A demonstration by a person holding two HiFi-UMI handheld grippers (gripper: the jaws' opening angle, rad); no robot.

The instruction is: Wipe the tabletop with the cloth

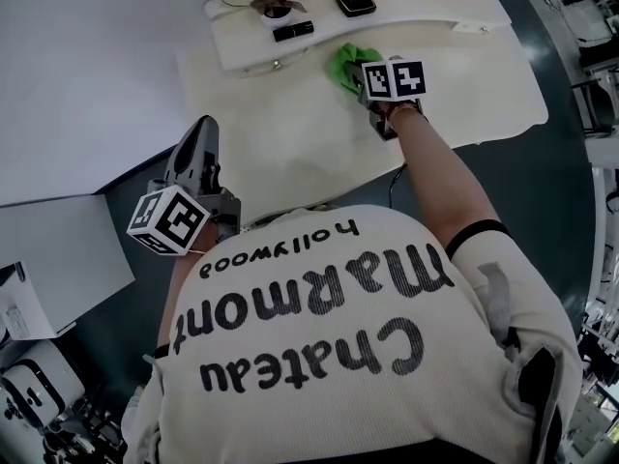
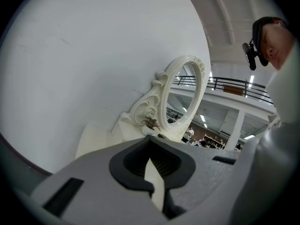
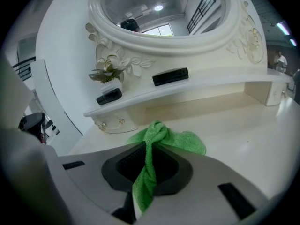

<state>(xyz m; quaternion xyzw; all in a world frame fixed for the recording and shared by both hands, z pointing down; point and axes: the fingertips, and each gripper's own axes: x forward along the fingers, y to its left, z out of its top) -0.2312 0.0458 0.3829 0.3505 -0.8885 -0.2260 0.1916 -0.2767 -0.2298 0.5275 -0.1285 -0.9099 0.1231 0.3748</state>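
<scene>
A green cloth [image 1: 344, 64] lies bunched on the cream tabletop [image 1: 290, 129], just in front of the raised back shelf. My right gripper [image 1: 371, 93] reaches over the table and is shut on the cloth. In the right gripper view a twisted strip of the cloth [image 3: 180, 139] runs down between the jaws of the right gripper [image 3: 149, 159], and the rest spreads on the tabletop [image 3: 243, 135]. My left gripper [image 1: 198, 148] hangs off the table's left front corner, near the person's body. The left gripper [image 2: 151, 159] points up at the mirror, its jaws together and holding nothing.
The back shelf [image 1: 426, 13] carries a small potted plant [image 1: 277, 4], a black bar [image 1: 292, 31] and a black square device [image 1: 355, 1]. An ornate oval mirror [image 3: 159, 18] stands on the shelf. A white wall panel [image 1: 87, 75] borders the table's left side, with dark floor [image 1: 542, 182] to the right.
</scene>
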